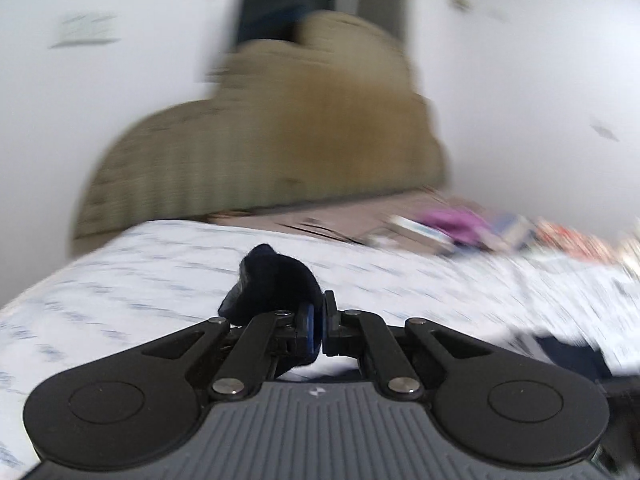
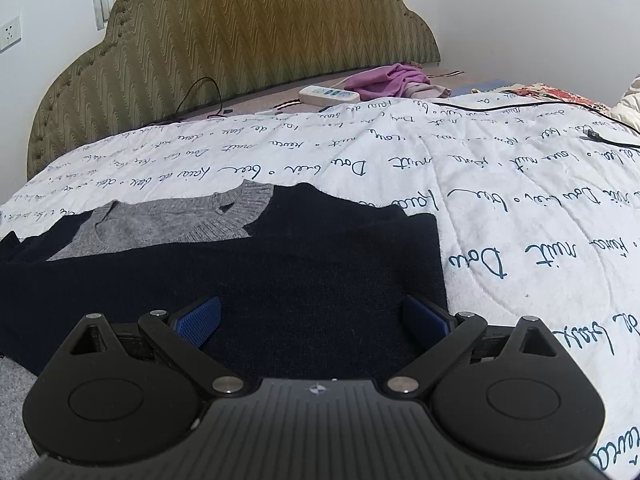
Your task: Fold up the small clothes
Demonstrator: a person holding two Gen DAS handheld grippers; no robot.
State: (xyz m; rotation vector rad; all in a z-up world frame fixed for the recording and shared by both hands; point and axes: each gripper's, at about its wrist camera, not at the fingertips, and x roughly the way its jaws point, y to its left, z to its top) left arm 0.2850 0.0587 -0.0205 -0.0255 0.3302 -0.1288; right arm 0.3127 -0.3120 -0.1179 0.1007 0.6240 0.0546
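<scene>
A dark navy sweater (image 2: 280, 264) with a grey collar panel (image 2: 168, 224) lies flat on the white quilt (image 2: 500, 208) with blue script. My right gripper (image 2: 316, 320) stands open low over the sweater's near part, its blue pads (image 2: 200, 318) spread wide with nothing pinched. In the blurred left wrist view my left gripper (image 1: 320, 320) is shut on a bunched piece of the navy sweater (image 1: 268, 284), lifted above the quilt (image 1: 140, 280). More navy cloth (image 1: 568, 352) shows at the lower right.
An olive padded headboard (image 2: 248, 36) rises behind the bed. Near it lie a white power strip (image 2: 328, 94), a purple garment (image 2: 388, 78) and black cables (image 2: 520, 108). Grey fabric (image 2: 16, 392) sits at the lower left.
</scene>
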